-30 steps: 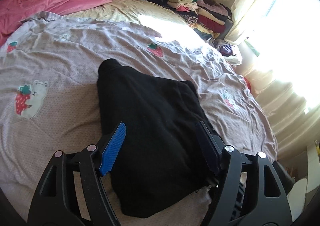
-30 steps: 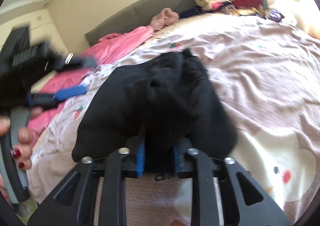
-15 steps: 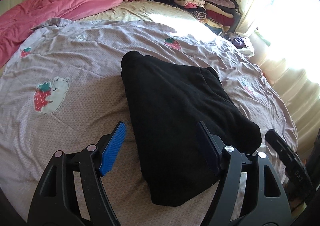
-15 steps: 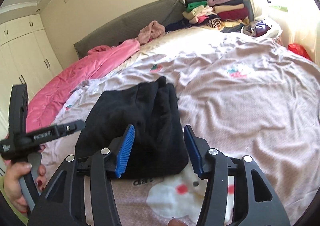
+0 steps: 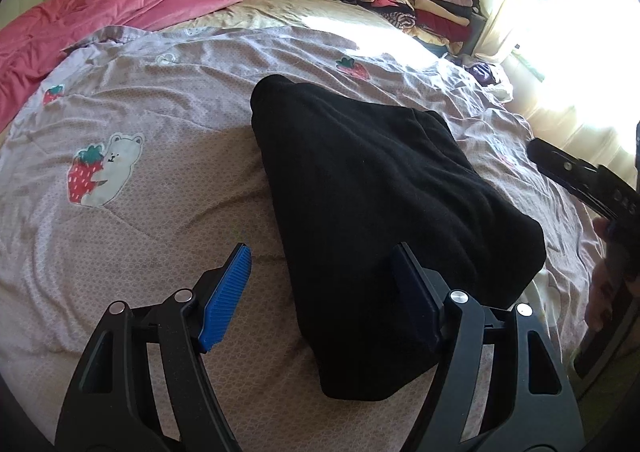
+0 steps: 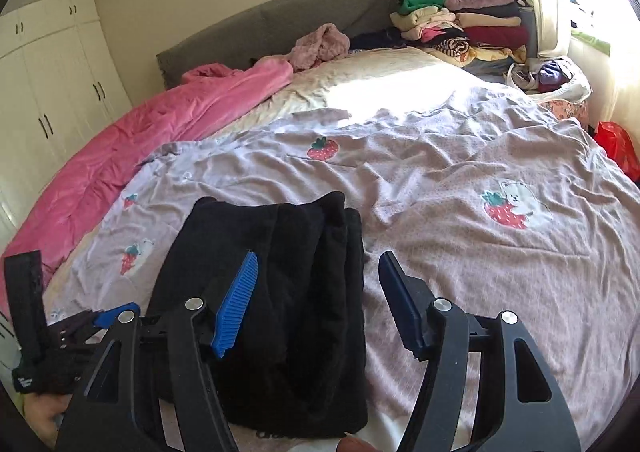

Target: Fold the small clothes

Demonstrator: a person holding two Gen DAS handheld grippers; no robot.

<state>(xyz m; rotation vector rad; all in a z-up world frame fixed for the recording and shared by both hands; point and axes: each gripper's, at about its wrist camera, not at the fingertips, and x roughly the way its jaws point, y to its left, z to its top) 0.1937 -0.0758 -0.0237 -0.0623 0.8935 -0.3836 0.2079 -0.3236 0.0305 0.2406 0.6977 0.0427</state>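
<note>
A black garment (image 5: 380,191) lies folded into a thick bundle on the lilac strawberry-print bedspread (image 5: 140,252). My left gripper (image 5: 320,256) hovers open over the garment's near-left edge; one pad is over the sheet, the other over the cloth, and neither presses. In the right wrist view the same garment (image 6: 288,272) shows its stacked folds. My right gripper (image 6: 319,258) is above its right edge with the jaws opening and nothing pinched. The left gripper (image 6: 116,312) appears at the lower left of that view, in a person's hand.
A pink blanket (image 5: 100,11) is heaped along the bed's far left. Several folded clothes are stacked (image 6: 460,23) at the far right corner by the curtained window. A pink fuzzy garment (image 6: 320,43) lies against the grey headboard (image 6: 260,27). A red bag (image 6: 616,143) sits beyond the right edge.
My right gripper let go of the black garment, opened wide and drew back and up. The garment settled flat into its fold. The left gripper stayed open and sank slightly.
</note>
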